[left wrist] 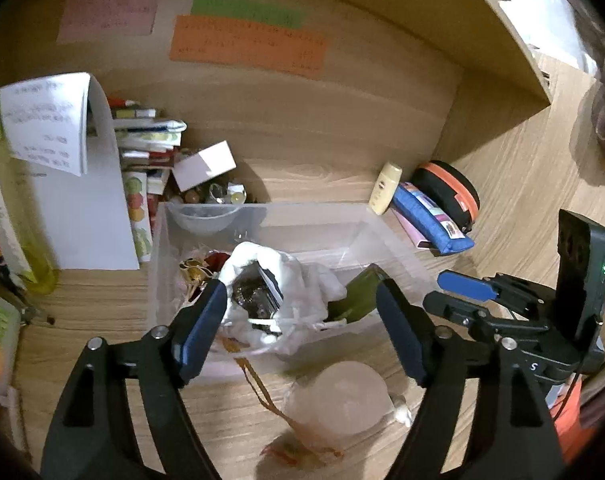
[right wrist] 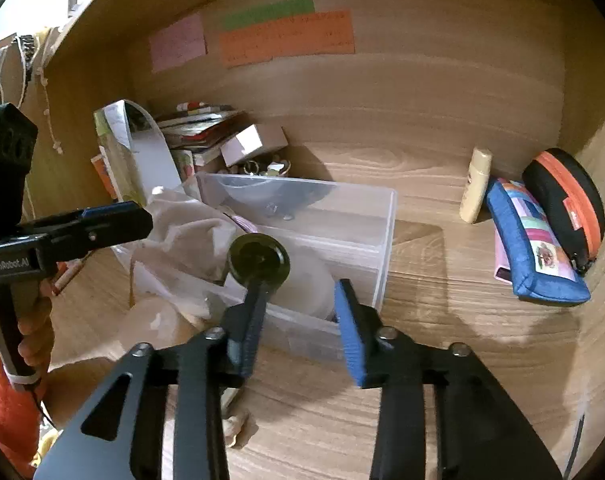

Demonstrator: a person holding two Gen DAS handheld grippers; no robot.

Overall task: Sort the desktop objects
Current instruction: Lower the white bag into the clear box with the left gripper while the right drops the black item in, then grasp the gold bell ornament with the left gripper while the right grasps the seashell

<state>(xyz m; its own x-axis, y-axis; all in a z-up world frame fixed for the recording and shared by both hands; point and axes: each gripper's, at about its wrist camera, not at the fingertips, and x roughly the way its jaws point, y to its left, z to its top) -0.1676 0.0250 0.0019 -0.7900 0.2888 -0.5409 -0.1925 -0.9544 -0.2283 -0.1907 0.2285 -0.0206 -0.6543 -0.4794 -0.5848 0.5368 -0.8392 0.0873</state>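
Left wrist view: my left tool (left wrist: 302,320) hangs with its fingers apart over the clear plastic bin (left wrist: 386,236) on the wooden tabletop (left wrist: 522,184). Inside lies a crumpled white cloth bag (left wrist: 286,280), its dark contents hard to make out, beside a green object (left wrist: 356,296) partly hidden.

Right wrist view: my right tool (right wrist: 298,316) is parted, gripping nothing; a dark green round-ended object (right wrist: 258,260) leans at its left finger, its lower part hidden.
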